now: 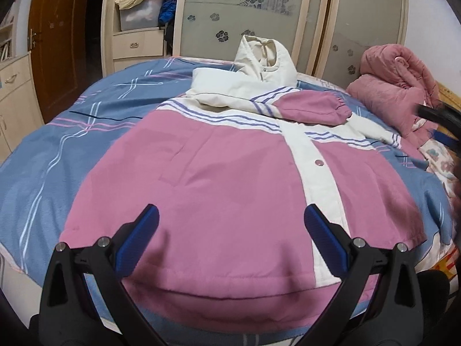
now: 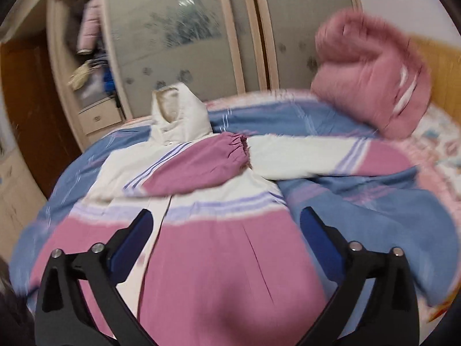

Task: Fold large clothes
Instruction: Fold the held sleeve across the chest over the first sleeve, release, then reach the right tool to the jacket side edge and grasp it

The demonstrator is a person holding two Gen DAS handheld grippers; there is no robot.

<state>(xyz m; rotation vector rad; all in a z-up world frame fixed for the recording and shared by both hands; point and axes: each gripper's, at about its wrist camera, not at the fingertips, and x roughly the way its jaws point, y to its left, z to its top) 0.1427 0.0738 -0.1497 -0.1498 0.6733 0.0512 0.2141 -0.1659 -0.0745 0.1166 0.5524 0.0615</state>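
Pink and cream, the jacket (image 1: 230,178) lies front-up on the bed (image 1: 57,155), spread over the blue striped cover, its hem toward the person and its hood (image 1: 265,60) toward the wardrobe (image 1: 253,14) behind. Going from the left: that side's sleeve (image 1: 302,106) is already laid across the chest, its pink cuff ending near the cream button strip (image 1: 317,167). This looks like the first fold of the job, done to narrow the body before it is doubled over. The opposite sleeve (image 2: 317,158) is not yet folded; it stretches out sideways over the cover, reaching toward a bundled pink coat (image 2: 371,86) that sits apart near the headboard.

Left tongs (image 1: 230,216) hang just above the hem, aimed downward at the pink front, jaws wide apart with nothing between them. They seem to wait there, perhaps ready to pin or lift the lower edge.

Right tongs (image 2: 226,222) are also spread as wide as they go and hold nothing; they point down over the jacket's right half, near its side edge. That view is smeared, so the hand is likely mid-swing. My guess is that the outstretched sleeve is the next thing to be gripped and brought across the chest.
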